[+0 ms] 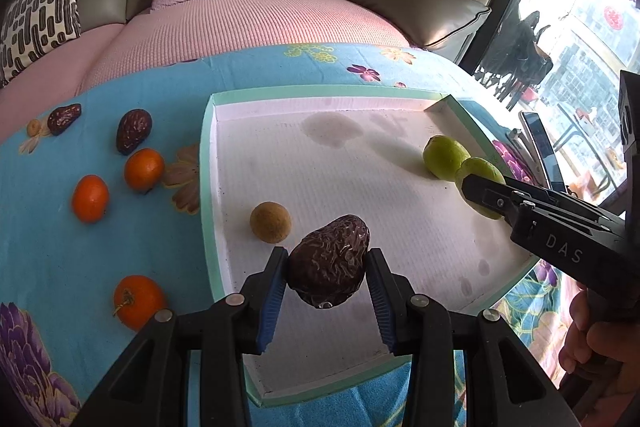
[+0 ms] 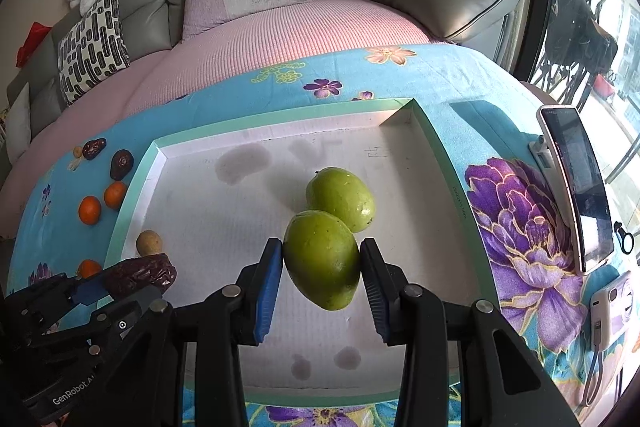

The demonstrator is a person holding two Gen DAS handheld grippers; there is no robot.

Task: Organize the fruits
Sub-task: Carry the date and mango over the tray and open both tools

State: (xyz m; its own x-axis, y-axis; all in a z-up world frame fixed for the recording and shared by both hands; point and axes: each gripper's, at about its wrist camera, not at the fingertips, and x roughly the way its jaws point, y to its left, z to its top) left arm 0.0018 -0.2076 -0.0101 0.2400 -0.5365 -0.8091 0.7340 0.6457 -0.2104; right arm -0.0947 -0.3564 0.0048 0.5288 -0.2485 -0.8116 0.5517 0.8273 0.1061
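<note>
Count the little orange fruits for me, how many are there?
3, all on the blue flowered cloth left of the tray: one round orange fruit farthest, one beside it, one nearest. Others may be hidden.

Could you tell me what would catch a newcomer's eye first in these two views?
Each gripper clamps a fruit over the white tray: the left gripper a wrinkled dark date, the right gripper a green fruit. Three oranges dot the blue cloth left of the tray.
</note>
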